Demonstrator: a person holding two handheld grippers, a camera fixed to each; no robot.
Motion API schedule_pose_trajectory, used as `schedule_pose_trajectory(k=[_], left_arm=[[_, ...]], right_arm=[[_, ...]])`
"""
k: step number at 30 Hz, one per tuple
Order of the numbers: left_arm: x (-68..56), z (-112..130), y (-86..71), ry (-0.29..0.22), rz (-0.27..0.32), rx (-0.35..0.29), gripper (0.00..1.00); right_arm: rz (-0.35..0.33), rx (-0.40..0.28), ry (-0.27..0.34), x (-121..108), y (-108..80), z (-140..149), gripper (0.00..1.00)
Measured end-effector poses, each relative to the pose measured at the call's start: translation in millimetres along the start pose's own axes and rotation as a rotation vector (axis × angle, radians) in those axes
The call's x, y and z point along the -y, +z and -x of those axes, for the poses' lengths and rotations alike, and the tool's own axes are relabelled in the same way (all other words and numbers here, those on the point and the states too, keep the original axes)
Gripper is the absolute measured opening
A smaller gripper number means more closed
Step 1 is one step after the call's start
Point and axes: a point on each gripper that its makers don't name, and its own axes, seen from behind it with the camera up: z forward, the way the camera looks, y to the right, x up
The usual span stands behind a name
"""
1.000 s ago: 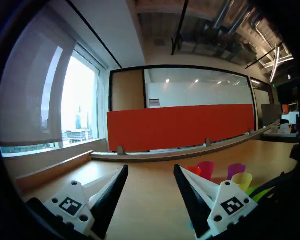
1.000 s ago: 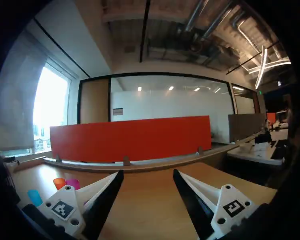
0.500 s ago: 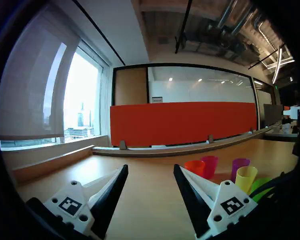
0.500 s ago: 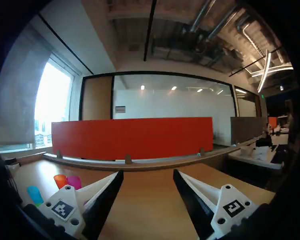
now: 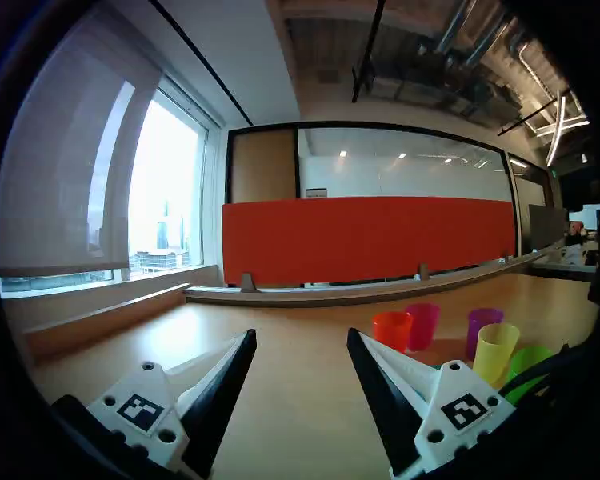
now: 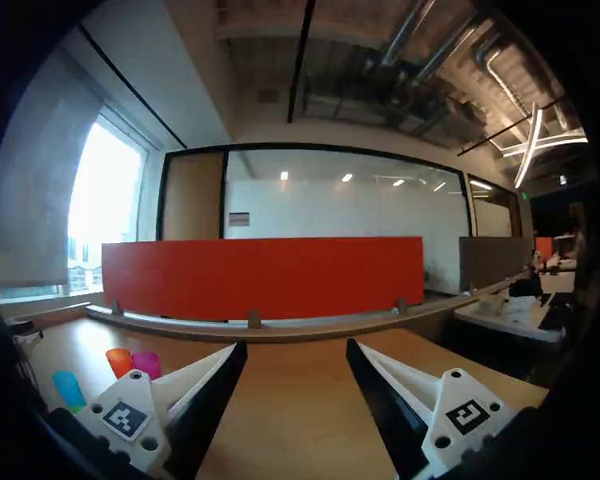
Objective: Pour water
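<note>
On the wooden table (image 5: 300, 376), five coloured cups (image 5: 422, 324)

We see strong daylight thru the tall glass window (image 5: 162, 210) at left, blown out w/ glare; the pale wooden tabletop (image 5: 300, 384) gleams, bare dark ceiling (image 5: 428, 56) is dim. Fisheye bends edges.

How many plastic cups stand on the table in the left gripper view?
5, all at right: orange cup, pink cup behind it, purple cup, yellow cup before it, green cup half hidden lowest. The right gripper view shows a blue cup too; others may be hidden.
</note>
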Motion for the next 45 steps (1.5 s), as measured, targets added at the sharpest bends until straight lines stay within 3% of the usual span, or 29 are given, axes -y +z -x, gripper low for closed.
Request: schedule_pose_trajectory(k=[9,27,39,45], left_arm=[[5.1,7.4,2.9,-0.032,0.002,0.022,0.84],[3.7,12.1,5.4,-0.028,0.010,0.046,0.84],[3.5,12.0,5.4,-0.028,0.010,0.046,0.86],[3.5,12.5,5.0,-0.028,0.010,0.046,0.86]], right_arm=[[0.002,-0.005,-0.005,-3.1,0.1,-1.4,0.96],[-0.003,-0.017,-0.010,-1.4,-3.7,-9.4,0.96],[0.026,-0.040,-0.093,-8.6,-17.1,-3.2,0.96],[0.001,-0.054,-0.082,-2.7,-18.5,3.5,0.96]])
